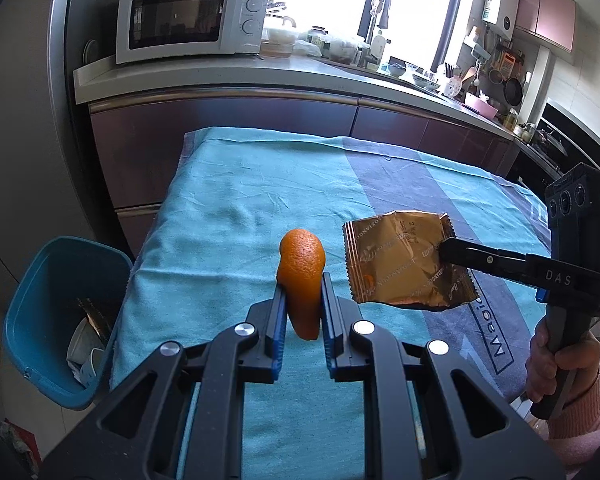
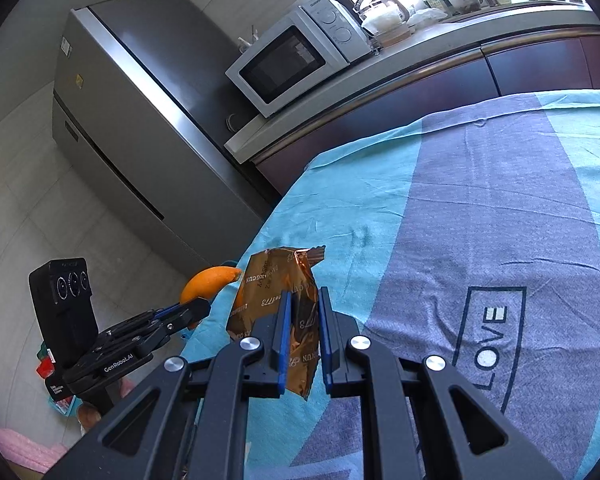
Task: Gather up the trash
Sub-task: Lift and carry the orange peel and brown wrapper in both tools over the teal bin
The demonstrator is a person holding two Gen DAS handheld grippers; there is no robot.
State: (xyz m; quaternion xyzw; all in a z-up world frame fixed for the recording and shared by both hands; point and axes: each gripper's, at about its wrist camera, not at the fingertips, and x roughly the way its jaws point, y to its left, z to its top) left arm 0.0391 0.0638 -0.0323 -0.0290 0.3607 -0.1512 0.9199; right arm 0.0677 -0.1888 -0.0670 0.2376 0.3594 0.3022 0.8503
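My left gripper (image 1: 303, 286) is shut on a piece of orange peel (image 1: 302, 268), held up above the turquoise cloth. The same orange peel (image 2: 208, 282) shows in the right wrist view, pinched at the tip of the left gripper (image 2: 198, 308). My right gripper (image 2: 304, 300) is shut on a crumpled gold-brown snack wrapper (image 2: 276, 292), lifted off the cloth. In the left wrist view the wrapper (image 1: 404, 258) hangs from the right gripper (image 1: 446, 250), which a hand (image 1: 560, 364) in a pink sleeve holds. A blue trash bin (image 1: 56, 320) stands low at the left, beside the table, with trash inside.
The table carries a turquoise and grey cloth (image 1: 260, 200) with printed letters. Behind it runs a kitchen counter (image 1: 228, 76) with a white microwave (image 1: 188, 20) and clutter. A steel fridge (image 2: 140, 128) stands left of the table.
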